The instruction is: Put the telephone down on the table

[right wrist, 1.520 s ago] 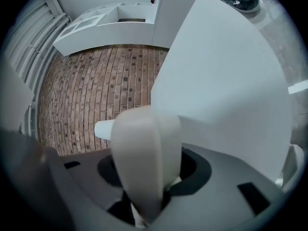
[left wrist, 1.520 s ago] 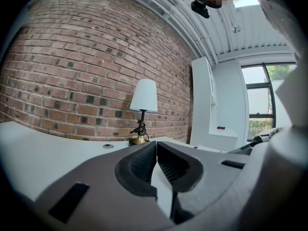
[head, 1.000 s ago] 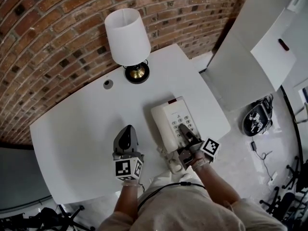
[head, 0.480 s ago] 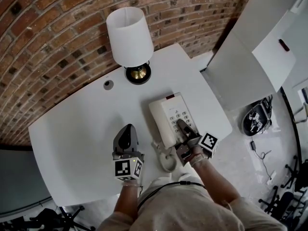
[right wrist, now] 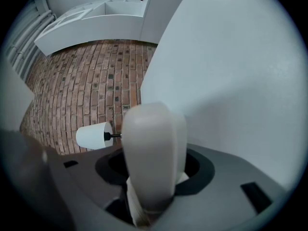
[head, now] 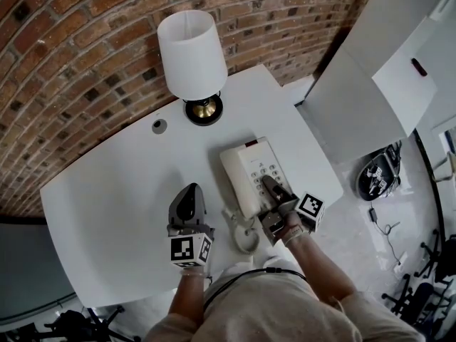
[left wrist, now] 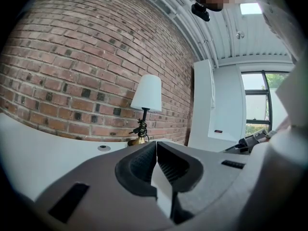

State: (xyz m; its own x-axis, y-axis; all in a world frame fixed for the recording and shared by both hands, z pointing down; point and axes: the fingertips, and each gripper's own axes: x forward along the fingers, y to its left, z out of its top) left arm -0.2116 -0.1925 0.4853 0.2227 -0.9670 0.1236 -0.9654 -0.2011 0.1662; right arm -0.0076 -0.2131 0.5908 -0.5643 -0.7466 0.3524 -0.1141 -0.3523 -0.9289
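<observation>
The white telephone [head: 249, 168] with its keypad lies flat near the front right of the white table [head: 114, 198]. Its handset [head: 246, 235] is off the base, at the table's front edge. My right gripper [head: 271, 187] is rolled on its side, one finger lying over the keypad. In the right gripper view the telephone's cream rounded end [right wrist: 147, 148] fills the space between the jaws; they have just been opening, and dark slivers show on both sides. My left gripper [head: 187, 202] hovers left of the telephone, shut and empty [left wrist: 156, 147].
A lamp with a white shade [head: 192, 48] and brass foot stands at the back of the table, with a cable hole [head: 159, 125] to its left. A brick wall runs behind. A white cabinet [head: 356, 98] stands to the right, with gear on the floor [head: 377, 177].
The telephone and my right gripper have moved a little further in over the table and to the left, and the telephone now lies flat. The left gripper has hardly moved.
</observation>
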